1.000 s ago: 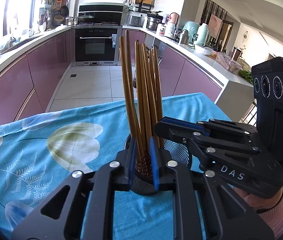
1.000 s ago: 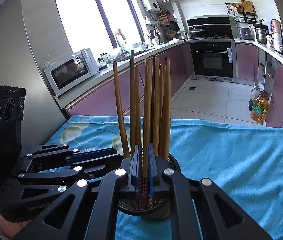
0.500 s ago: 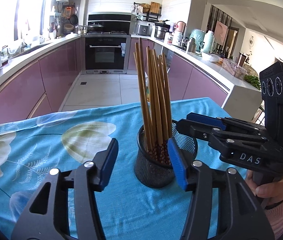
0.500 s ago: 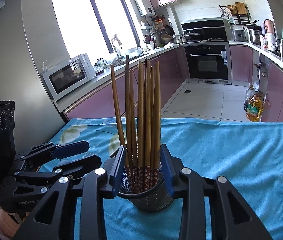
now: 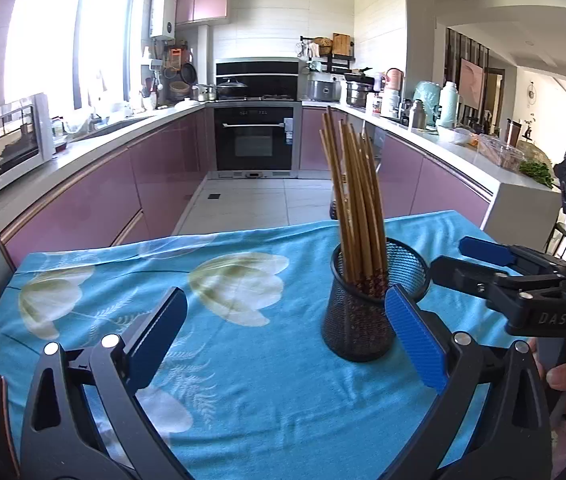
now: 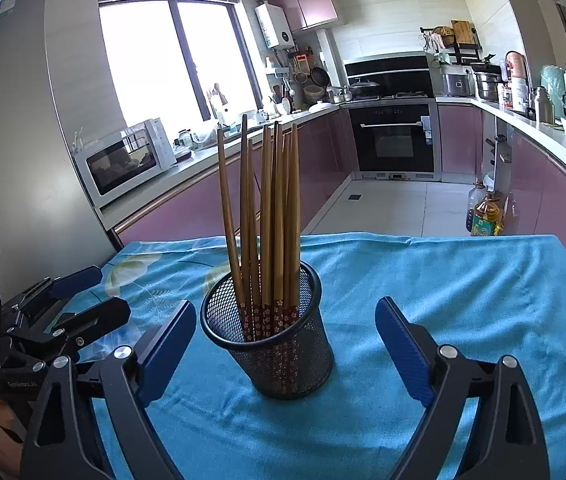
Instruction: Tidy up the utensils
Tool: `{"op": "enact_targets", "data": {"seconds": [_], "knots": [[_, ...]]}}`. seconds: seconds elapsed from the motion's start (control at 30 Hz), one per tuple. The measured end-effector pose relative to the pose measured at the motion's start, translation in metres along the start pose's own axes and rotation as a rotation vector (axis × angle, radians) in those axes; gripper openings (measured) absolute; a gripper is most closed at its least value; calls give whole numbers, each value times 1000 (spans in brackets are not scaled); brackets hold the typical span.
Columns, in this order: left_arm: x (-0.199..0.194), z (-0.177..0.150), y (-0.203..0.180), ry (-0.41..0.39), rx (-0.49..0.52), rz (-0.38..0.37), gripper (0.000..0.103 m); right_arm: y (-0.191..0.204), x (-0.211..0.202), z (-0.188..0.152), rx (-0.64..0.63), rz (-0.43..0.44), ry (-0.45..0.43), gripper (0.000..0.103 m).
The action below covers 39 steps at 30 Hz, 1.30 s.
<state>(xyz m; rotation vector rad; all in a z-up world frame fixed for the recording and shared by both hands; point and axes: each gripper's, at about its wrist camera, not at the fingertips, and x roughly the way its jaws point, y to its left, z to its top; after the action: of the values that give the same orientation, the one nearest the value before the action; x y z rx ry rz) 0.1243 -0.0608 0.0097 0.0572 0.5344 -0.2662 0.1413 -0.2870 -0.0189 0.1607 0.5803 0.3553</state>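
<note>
A black mesh cup [image 5: 357, 320] [image 6: 279, 348] stands upright on the blue flowered tablecloth [image 5: 243, 360] [image 6: 463, 292]. Several brown chopsticks [image 5: 357, 208] [image 6: 269, 216] with red patterned ends stand in it. My left gripper [image 5: 283, 334] is open and empty, drawn back from the cup, which stands just ahead of its right finger. My right gripper [image 6: 287, 350] is open and empty, with the cup between and slightly ahead of its fingers. Each gripper shows in the other's view: the right one [image 5: 483, 258] at the right, the left one [image 6: 83, 296] at the left.
The table's far edge [image 5: 243, 236] drops to a tiled kitchen floor. Purple cabinets, an oven [image 5: 257, 140] and a microwave [image 6: 127, 160] line the room. Oil bottles [image 6: 485, 216] stand on the floor at the right.
Both grippers were shut on chopsticks above the cup one second ago. They have opened, released the chopsticks into the cup, and drawn back toward me.
</note>
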Motion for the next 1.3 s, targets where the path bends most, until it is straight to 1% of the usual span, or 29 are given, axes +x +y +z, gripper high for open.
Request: {"op": "enact_targets", "data": {"seconds": [0.03,0.07,0.23,0.37,0.47,0.53,0.77,0.93,1.3], "knots": [[-2,-2,1,-2,1,9,98,1,-1,-2,-4,-7,-5,95],[-5,-3,3,-5,-1,20,98,3,-3,-4,-13,-16,-13,96],[-19,-16,10,-41,-14,73,98,15,-16,-17,-69,-61,-55,96],[-32,-25,19,-73,-40,100,98,24,-26,-26,-102,-106,-104,96],[-42,-31,24,-106,-52,123,98,27,-34,-34,-118,-127,-141,96],[-48,-34,25,-133,-51,152,98,28,-37,-37,-124,-145,-155,96],[-67,-43,28,-196,-60,194,98,32,-46,-45,-132,-167,-194,96],[-75,-46,27,-214,-56,211,98,36,-52,-50,-139,-185,-228,96],[-90,-53,29,-249,-73,229,98,42,-63,-58,-141,-204,-260,96]]}}
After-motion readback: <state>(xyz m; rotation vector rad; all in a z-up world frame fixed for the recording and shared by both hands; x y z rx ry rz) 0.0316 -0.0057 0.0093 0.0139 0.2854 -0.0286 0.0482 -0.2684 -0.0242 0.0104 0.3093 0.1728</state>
